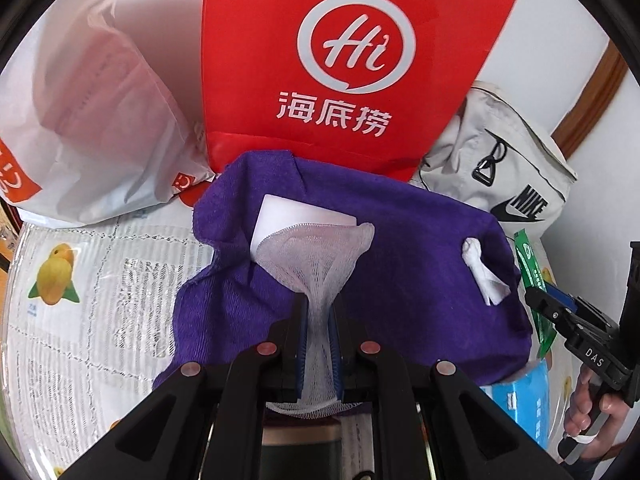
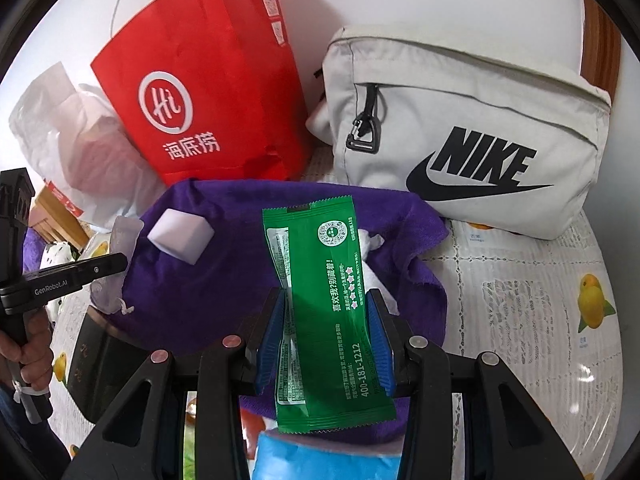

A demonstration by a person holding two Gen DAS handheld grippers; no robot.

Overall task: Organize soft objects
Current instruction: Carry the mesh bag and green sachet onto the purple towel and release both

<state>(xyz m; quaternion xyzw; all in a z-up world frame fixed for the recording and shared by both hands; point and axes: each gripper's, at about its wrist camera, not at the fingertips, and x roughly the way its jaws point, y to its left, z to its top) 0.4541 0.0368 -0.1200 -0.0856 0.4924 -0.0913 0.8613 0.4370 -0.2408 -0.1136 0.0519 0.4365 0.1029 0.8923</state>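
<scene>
**Both grippers holding soft items over a purple towel**

A purple towel (image 1: 400,280) lies spread on the table, in front of the bags at the back. On it sits a white foam block (image 2: 180,236), and toward its right side a small twisted scrap of white tissue (image 1: 482,266).

The left gripper (image 1: 319,320) is clamped on a piece of white mesh netting (image 1: 320,256). The netting is pinched into a narrow waist between the blue pads (image 1: 304,344) and fans out above them, its top edge overlapping the near side of the foam block. A tail of it bunches below the jaws.

The right gripper (image 2: 328,316) is clamped on a green packet (image 2: 320,300), which stands almost upright with a slight lean. The blue pads (image 2: 272,332) press its two long edges, and the packet's top reaches over the towel, partly covering the tissue scrap. A light blue pack (image 2: 320,460) shows just beneath the packet's lower end, at the towel's near edge.

Behind the towel stands a red paper bag (image 1: 340,60) with a white round logo. To its left slumps a white plastic bag (image 1: 92,120), and to its right a pale grey pouch (image 2: 460,128) with black lettering and a zipper pull. The tablecloth (image 2: 540,280) under everything is clear plastic over a lace pattern printed with yellow fruit.
</scene>
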